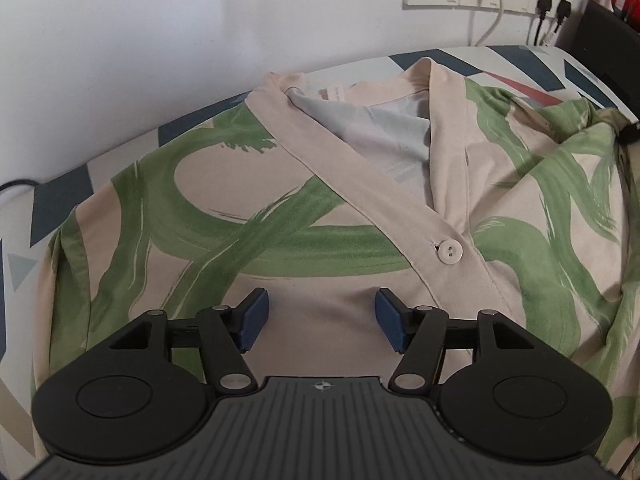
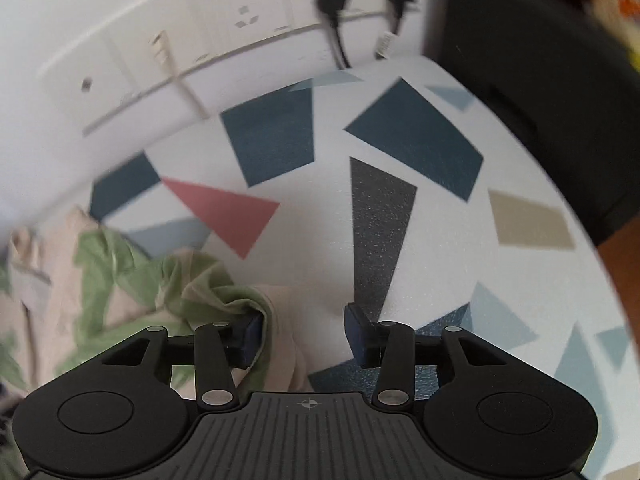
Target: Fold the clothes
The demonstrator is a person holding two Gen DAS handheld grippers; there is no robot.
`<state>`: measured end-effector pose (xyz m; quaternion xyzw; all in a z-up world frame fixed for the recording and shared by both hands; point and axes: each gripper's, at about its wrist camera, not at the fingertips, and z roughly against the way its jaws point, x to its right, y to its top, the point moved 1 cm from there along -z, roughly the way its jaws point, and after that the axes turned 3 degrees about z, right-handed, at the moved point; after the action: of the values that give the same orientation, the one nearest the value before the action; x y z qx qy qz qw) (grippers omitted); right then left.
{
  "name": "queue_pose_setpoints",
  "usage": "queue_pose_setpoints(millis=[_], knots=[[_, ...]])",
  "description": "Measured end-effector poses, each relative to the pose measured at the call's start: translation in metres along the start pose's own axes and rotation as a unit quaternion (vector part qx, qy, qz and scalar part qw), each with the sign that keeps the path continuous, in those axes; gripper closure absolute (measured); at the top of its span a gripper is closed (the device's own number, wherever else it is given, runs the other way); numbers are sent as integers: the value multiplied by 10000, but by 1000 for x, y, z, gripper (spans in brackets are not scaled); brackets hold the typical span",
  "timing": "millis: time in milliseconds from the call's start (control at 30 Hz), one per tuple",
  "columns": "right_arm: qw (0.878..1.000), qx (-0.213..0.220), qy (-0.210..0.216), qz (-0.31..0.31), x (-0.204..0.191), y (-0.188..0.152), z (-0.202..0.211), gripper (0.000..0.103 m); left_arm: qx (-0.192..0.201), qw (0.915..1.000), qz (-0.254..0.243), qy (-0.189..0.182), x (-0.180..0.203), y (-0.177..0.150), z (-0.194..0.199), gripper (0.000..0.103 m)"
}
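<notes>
The left gripper (image 1: pixel 322 316) hangs released over the shirt (image 1: pixel 280 208), which lies front-up ahead of it. The right gripper (image 2: pixel 304 334), jaws apart, has bunched sleeve cloth (image 2: pixel 212 292) between them, likely to fold it inward across the patterned surface (image 2: pixel 440 240).

Beige shirt (image 1: pixel 280 208) with green brushstrokes; white tablecloth (image 2: pixel 312 240), navy and pink shapes

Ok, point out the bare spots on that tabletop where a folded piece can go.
Free: the patterned tabletop right of the shirt, bordered by the socket wall behind and a black box at the far right. Crowded: the left side, covered by the shirt.
</notes>
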<state>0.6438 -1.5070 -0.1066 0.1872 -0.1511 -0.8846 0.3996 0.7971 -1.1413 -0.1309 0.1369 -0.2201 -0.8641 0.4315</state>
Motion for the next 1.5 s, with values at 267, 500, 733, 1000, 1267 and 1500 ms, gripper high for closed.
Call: queue_pose_setpoints(millis=[267, 500, 733, 1000, 1267, 1500], knots=[[9651, -283, 1310, -2251, 64, 0, -9, 78, 61, 9999, -119, -72, -2, -4, 1, 39], [9382, 883, 840, -3239, 106, 17, 31, 89, 67, 9996, -178, -196, -2, 4, 4, 36], [9868, 1084, 458, -1111, 61, 35, 43, 64, 70, 9987, -151, -476, -2, 22, 11, 48], [9967, 494, 595, 264, -7, 28, -2, 49, 386, 9704, 819, -2240, 3, 111, 6, 38], [9937, 515, 998, -8, 15, 20, -11, 64, -413, 9352, 2090, -2830, 13, 165, -97, 52], [9890, 583, 1285, -437, 36, 13, -24, 79, -506, 9276, 2012, -3107, 24, 174, -116, 53]])
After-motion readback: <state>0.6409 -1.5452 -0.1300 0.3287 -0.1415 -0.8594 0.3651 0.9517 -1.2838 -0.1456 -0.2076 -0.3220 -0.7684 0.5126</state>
